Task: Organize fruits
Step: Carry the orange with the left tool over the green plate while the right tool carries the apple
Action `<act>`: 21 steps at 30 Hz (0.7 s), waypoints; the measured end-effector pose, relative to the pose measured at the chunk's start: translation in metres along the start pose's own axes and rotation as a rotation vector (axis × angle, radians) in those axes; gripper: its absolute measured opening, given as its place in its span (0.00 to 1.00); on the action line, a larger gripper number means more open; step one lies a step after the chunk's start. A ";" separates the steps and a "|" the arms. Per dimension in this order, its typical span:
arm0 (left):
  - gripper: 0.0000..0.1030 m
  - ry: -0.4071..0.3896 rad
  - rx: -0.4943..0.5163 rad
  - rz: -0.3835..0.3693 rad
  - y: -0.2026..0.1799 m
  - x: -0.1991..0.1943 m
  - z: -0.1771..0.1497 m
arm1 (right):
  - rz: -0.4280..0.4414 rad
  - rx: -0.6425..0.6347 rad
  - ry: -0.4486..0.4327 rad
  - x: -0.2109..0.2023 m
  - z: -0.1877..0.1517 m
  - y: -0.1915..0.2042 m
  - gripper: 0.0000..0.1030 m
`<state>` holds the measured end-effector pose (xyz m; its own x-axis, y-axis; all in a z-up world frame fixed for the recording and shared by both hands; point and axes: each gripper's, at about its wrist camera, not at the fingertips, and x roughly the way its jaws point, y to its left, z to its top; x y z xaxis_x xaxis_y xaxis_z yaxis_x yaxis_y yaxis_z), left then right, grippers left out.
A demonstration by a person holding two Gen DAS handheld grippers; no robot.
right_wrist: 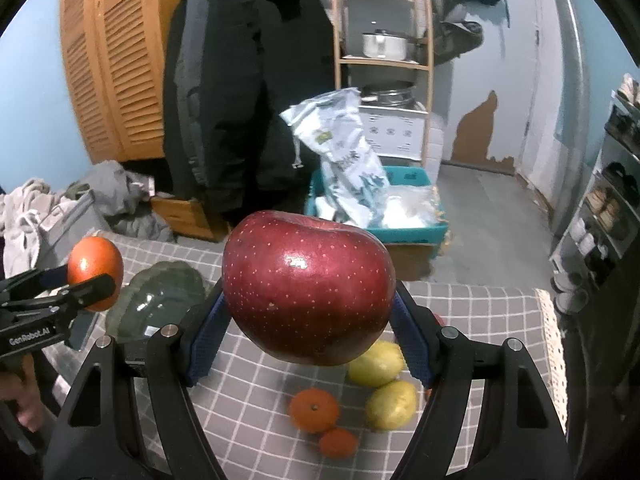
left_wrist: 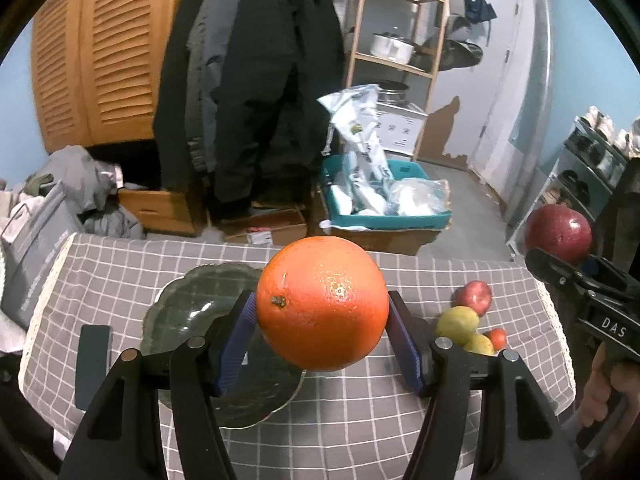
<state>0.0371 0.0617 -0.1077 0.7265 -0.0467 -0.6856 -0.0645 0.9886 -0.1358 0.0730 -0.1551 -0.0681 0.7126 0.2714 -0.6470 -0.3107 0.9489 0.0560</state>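
Far left on the checked cloth (left_wrist: 360, 408): green glass plate (left_wrist: 192, 304), bare, just below and left of the left gripper (left_wrist: 322, 320), pinching the orange (left_wrist: 322, 304) aloft. Nearer hand for the plate, probably; short drop down-left. Further right: right gripper (right_wrist: 308, 320), clamped on the red apple (right_wrist: 308, 288), raised over the lemons (right_wrist: 376, 360) and mandarins (right_wrist: 314, 410) at the near right, well apart from the plate.

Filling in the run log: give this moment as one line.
left gripper: holds orange | right gripper: holds red apple | both above table | glass plate: empty
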 end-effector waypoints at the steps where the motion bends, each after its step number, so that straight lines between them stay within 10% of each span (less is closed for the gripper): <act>1: 0.64 -0.001 -0.004 0.005 0.004 -0.001 0.000 | 0.004 -0.004 0.002 0.002 0.001 0.003 0.74; 21: 0.63 0.036 -0.112 0.114 0.081 0.008 -0.012 | 0.096 -0.096 0.072 0.054 0.015 0.087 0.74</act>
<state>0.0290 0.1398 -0.1327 0.6849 0.0582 -0.7263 -0.2230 0.9657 -0.1329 0.0942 -0.0558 -0.0866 0.6305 0.3449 -0.6954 -0.4367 0.8982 0.0495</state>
